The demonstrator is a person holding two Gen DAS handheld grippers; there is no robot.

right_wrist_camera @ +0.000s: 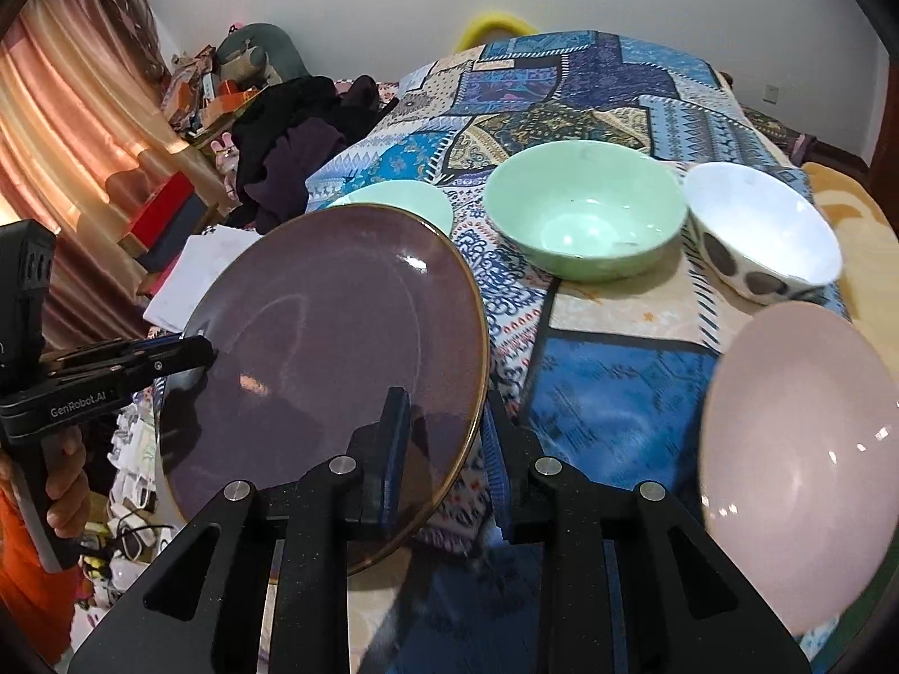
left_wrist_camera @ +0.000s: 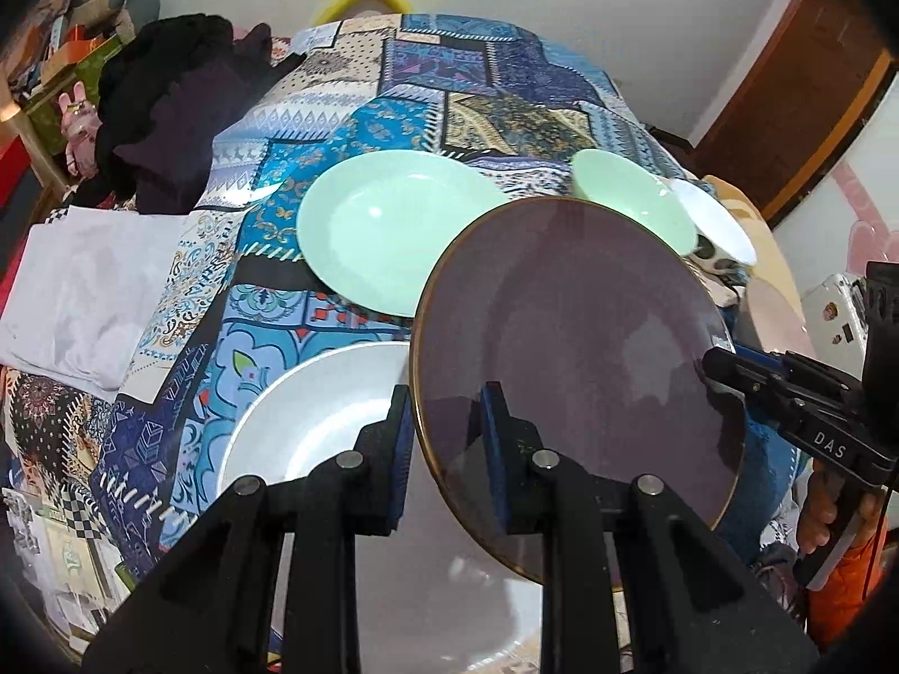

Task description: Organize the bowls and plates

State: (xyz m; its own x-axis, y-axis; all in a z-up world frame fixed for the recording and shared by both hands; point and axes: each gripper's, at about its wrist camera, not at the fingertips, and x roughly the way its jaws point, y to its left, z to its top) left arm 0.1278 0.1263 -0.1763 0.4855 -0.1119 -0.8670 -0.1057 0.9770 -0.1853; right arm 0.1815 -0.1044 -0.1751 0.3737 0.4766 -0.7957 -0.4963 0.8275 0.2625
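Both grippers, left gripper (left_wrist_camera: 446, 421) and right gripper (right_wrist_camera: 446, 427), pinch a round glossy purple plate (left_wrist_camera: 573, 348) above the bed (right_wrist_camera: 618, 393); mint plate (left_wrist_camera: 387, 224), white plate (left_wrist_camera: 314, 421) and bowls lie unstacked.

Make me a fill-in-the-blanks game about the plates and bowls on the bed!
1. Both grippers are shut on the rim of the ____ plate with the gold edge.
2. The white bowl has dark ____ on its outside.
3. The green bowl sits between the green plate and the ____ bowl.
4. The left gripper and the right gripper hold the plate on ____ sides.

Missing words: purple; spots; white; opposite
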